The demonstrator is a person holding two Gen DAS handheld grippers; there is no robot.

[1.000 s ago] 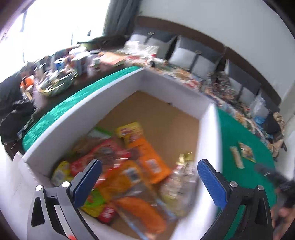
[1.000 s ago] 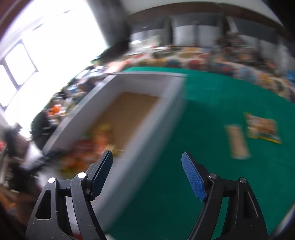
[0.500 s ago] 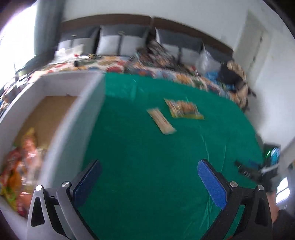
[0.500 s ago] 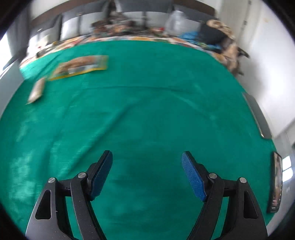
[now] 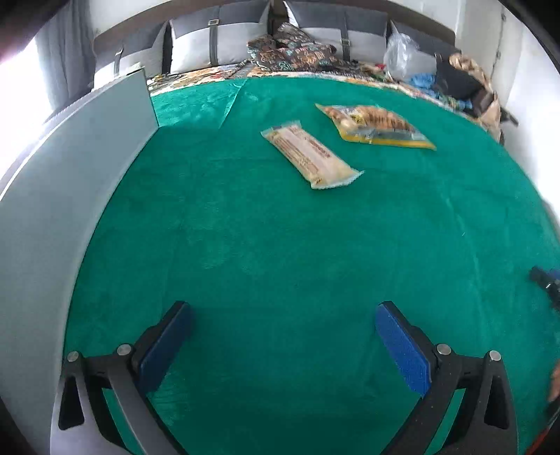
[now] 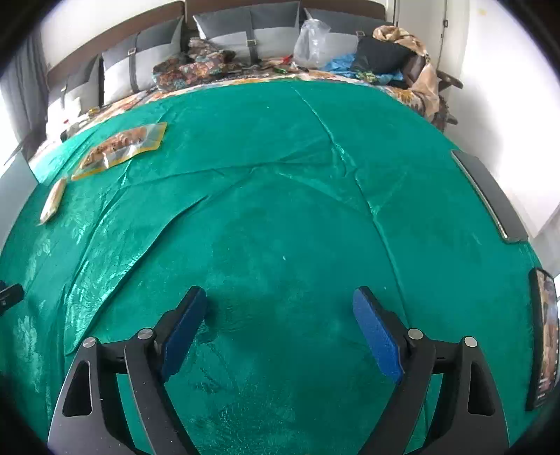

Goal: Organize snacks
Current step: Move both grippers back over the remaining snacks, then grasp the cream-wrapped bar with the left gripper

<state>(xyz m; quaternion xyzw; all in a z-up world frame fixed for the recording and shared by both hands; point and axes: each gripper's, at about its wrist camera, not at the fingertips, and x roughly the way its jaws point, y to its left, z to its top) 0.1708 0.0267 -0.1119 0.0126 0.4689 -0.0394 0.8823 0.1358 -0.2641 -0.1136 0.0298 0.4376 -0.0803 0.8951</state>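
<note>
place: home, living rm | evid: sofa cushions (image 6: 224, 33), green tablecloth (image 6: 280, 175)

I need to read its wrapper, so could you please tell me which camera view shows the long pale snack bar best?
The left wrist view: the pale snack bar lies flat on the green cloth, fully visible, though its print is blurred. The right wrist view shows it only as a small foreshortened sliver at the left edge.

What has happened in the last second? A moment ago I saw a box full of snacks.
Both grippers swung away from the white box toward the green cloth. The left gripper now faces the pale snack bar and the yellow-edged snack bag. Both grippers, including the right gripper, stayed open and empty; the two snacks lie unmoved.
</note>
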